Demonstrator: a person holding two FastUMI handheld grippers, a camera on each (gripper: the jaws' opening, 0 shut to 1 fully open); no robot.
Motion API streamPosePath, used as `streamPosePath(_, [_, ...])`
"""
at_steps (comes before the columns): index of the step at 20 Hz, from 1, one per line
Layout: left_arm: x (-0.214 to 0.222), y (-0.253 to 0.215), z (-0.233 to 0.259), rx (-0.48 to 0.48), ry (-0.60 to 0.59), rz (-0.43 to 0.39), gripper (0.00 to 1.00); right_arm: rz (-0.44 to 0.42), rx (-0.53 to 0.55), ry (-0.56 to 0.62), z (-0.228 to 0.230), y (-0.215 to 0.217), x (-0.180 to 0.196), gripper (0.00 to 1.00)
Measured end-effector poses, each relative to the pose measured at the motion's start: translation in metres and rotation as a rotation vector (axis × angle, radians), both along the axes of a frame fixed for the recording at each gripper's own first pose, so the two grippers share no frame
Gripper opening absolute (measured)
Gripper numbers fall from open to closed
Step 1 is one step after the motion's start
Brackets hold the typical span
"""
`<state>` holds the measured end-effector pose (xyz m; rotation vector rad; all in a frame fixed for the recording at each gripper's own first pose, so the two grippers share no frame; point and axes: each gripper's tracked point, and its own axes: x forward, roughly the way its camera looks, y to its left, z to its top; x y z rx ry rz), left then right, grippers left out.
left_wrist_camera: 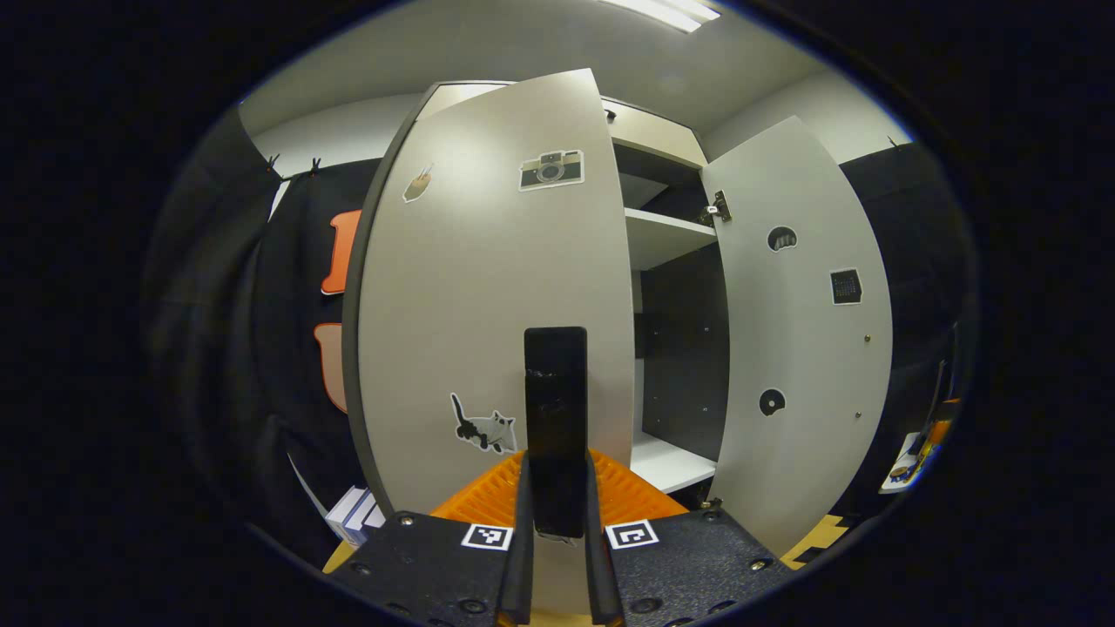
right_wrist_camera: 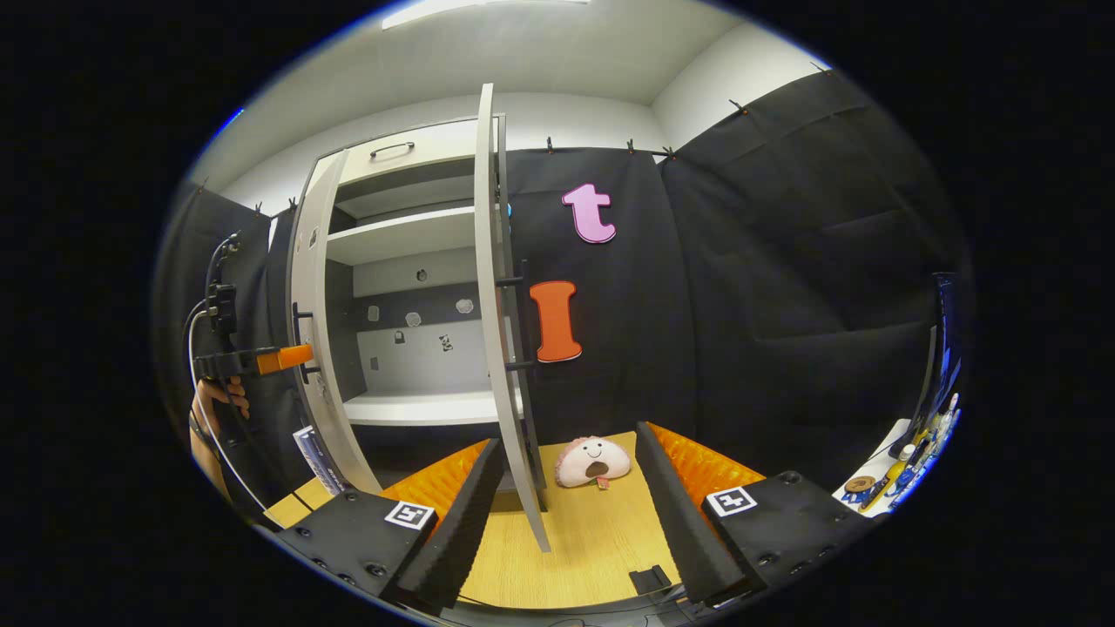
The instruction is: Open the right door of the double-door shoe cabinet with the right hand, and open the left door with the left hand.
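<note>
Left hand-held gripper [left_wrist_camera: 556, 522] pinches the left door's handle [left_wrist_camera: 555, 418]; right hand-held gripper [right_wrist_camera: 566, 514], spread, faces the right door [right_wrist_camera: 501, 348] edge-on, plush toy [right_wrist_camera: 592, 461] beyond.

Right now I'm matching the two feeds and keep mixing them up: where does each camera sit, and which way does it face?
Left gripper view: rides the left gripper, facing the left door, its fingers clamping the door's handle.
Right gripper view: rides the right gripper, fingers apart, facing the right door edge-on; a hand holds the left gripper at the far left.
Shared: the shoe cabinet, both doors open.
</note>
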<state>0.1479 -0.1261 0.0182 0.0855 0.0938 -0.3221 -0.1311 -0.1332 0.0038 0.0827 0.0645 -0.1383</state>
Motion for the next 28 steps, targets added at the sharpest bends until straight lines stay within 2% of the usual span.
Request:
streamPosePath(5, [-0.01, 0.018, 0.005, 0.023, -0.005, 0.006, 0.25, 0.033, -0.006, -0.011, 0.005, 0.007, 0.006, 0.98])
streamPosePath(13, [-0.016, 0.054, 0.014, 0.032, -0.042, 0.139, 0.2, 0.078, -0.037, -0.014, 0.01, 0.022, 0.017, 0.98])
streamPosePath(15, [-0.016, 0.063, 0.016, 0.052, -0.058, 0.151, 0.19, 0.085, -0.031, -0.009, 0.009, 0.026, 0.021, 0.98])
streamPosePath(18, [-0.015, 0.068, 0.021, 0.064, -0.08, 0.151, 0.11, 0.089, -0.023, -0.01, 0.007, 0.029, 0.024, 0.98])
streamPosePath(22, [-0.015, 0.079, 0.025, 0.075, -0.105, 0.168, 0.11, 0.108, -0.009, -0.013, 0.005, 0.036, 0.025, 0.98])
streamPosePath(27, [-0.013, 0.098, 0.027, 0.062, -0.107, 0.245, 0.12, 0.111, -0.001, -0.012, 0.003, 0.037, 0.027, 0.98])
streamPosePath(28, [-0.014, 0.099, 0.028, 0.057, -0.109, 0.245, 0.08, 0.114, 0.005, -0.014, 0.003, 0.038, 0.029, 0.98])
